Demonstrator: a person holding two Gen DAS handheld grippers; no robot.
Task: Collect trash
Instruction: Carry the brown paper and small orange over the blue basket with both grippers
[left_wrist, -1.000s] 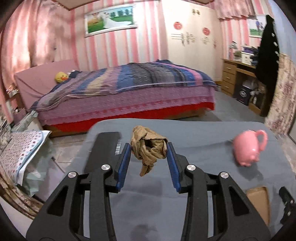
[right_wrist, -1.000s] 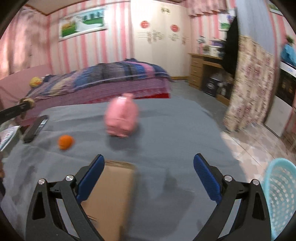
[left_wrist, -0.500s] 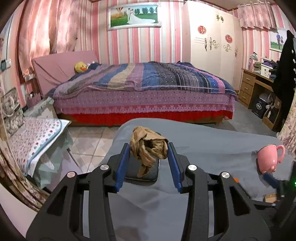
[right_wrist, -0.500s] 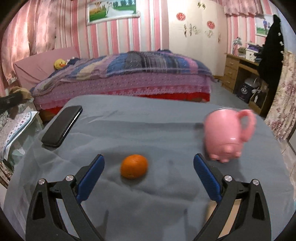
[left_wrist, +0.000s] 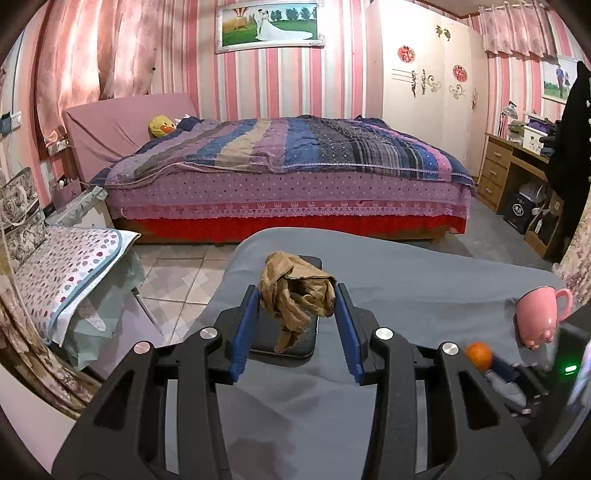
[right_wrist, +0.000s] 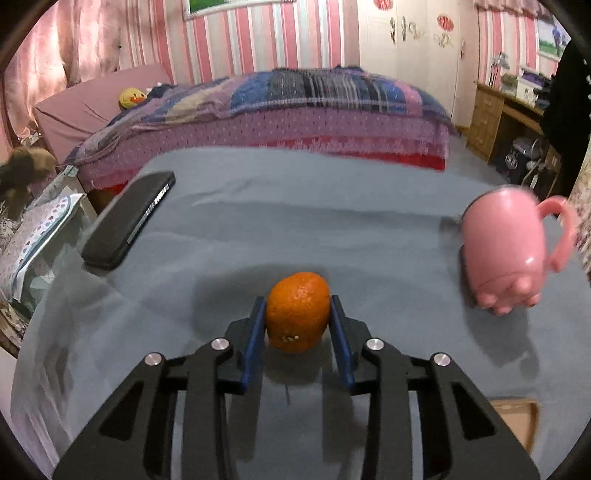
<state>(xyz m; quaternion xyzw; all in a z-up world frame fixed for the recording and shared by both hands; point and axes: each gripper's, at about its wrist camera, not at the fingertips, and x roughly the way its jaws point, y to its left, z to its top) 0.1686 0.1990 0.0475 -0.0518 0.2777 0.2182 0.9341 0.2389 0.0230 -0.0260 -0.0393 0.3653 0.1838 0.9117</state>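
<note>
My left gripper (left_wrist: 295, 306) is shut on a crumpled brown paper wad (left_wrist: 295, 291) and holds it above the grey table, over a black phone (left_wrist: 291, 339). The wad also shows at the left edge of the right wrist view (right_wrist: 22, 170). My right gripper (right_wrist: 298, 314) is shut on an orange (right_wrist: 298, 312) that rests on the grey table cloth (right_wrist: 258, 221). The orange also shows in the left wrist view (left_wrist: 478, 354), with the right gripper beside it.
A pink mug lies upside down on the table at the right (right_wrist: 509, 251). The black phone (right_wrist: 129, 218) lies near the table's left edge. A cardboard box corner (right_wrist: 517, 417) shows at lower right. A bed (left_wrist: 288, 173) stands beyond the table.
My right gripper has moved in on the orange and closed on it. My left gripper still holds the brown wad and has shifted slightly over the phone.
</note>
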